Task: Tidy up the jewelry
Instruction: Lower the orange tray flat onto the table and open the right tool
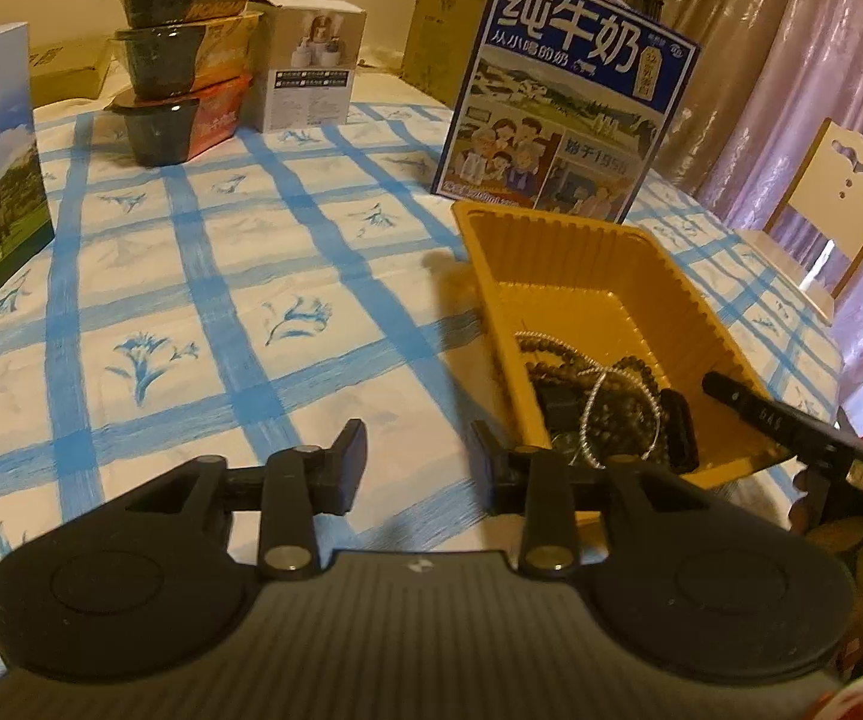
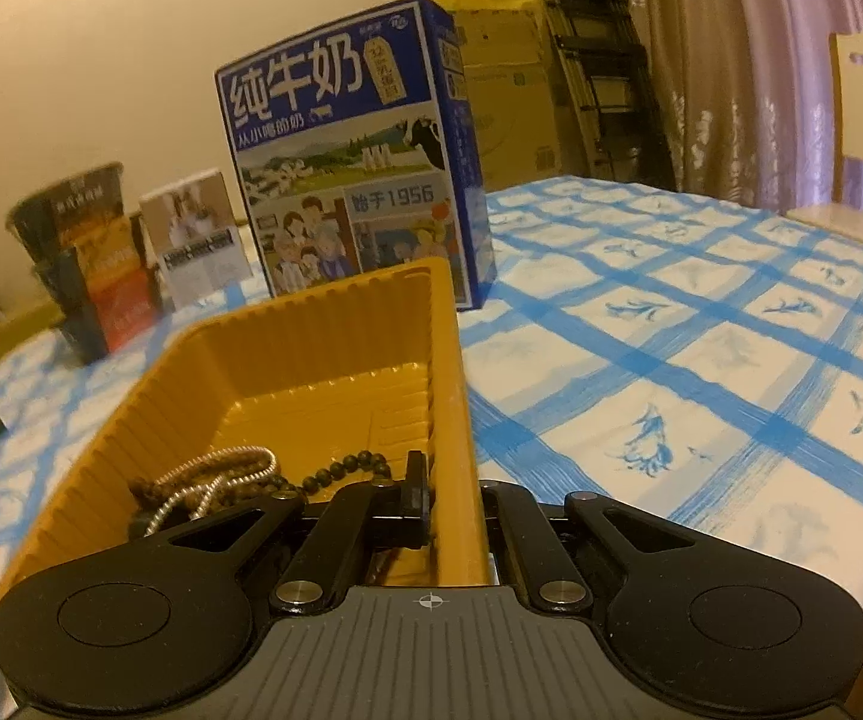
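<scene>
- Right wrist view: right gripper (image 2: 454,501) is clamped on the yellow tray's (image 2: 335,354) wall at 6 o'clock; beaded jewelry (image 2: 215,480) lies inside.
- Left gripper (image 1: 419,456) stands apart, empty, over the tablecloth (image 1: 191,276).

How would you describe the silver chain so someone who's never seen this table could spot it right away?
On the blue-checked tablecloth, in front of the upright blue milk carton, sits a yellow plastic tray. The silver chain lies in its near end, looped over dark bead strands; it alone is bright and metallic.
</scene>
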